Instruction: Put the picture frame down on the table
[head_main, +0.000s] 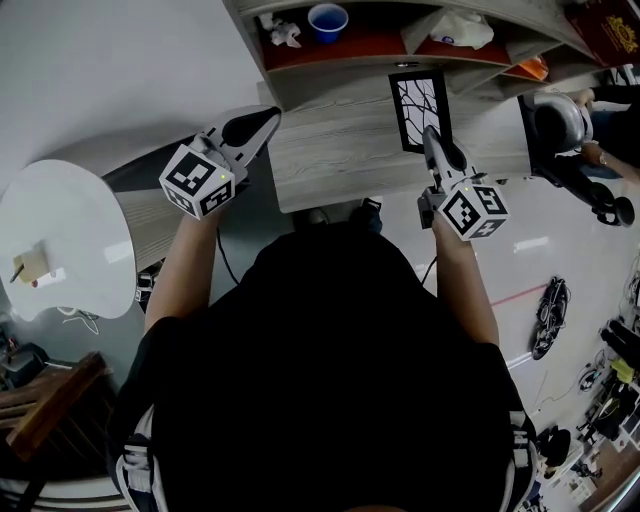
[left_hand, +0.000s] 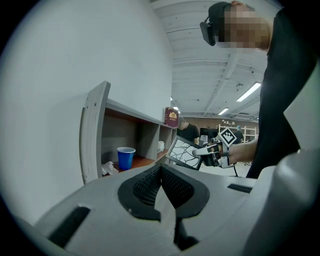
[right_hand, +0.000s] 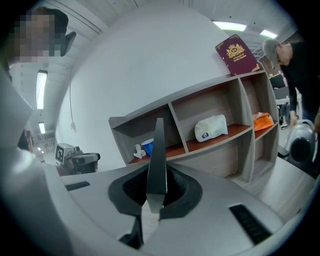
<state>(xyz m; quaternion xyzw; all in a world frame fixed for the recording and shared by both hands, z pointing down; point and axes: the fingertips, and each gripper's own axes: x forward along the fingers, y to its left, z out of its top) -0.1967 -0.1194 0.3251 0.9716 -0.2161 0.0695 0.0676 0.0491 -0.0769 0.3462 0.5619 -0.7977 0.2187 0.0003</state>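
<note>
Black picture frame (head_main: 420, 108), near edge pinched by right gripper (head_main: 432, 138) over table (head_main: 330, 165), left gripper (head_main: 268, 118) pressed together, empty: narrow hold risks frame pivoting, dropping hard.

A grey wooden shelf unit (right_hand: 179, 127) stands against a white wall (right_hand: 150, 55), strip lights (left_hand: 248, 92) glowing on the ceiling.

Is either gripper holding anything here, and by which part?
The right gripper is shut on the picture frame, pinching its thin edge on the side nearest the person. The left gripper has its jaws together and holds nothing.
</note>
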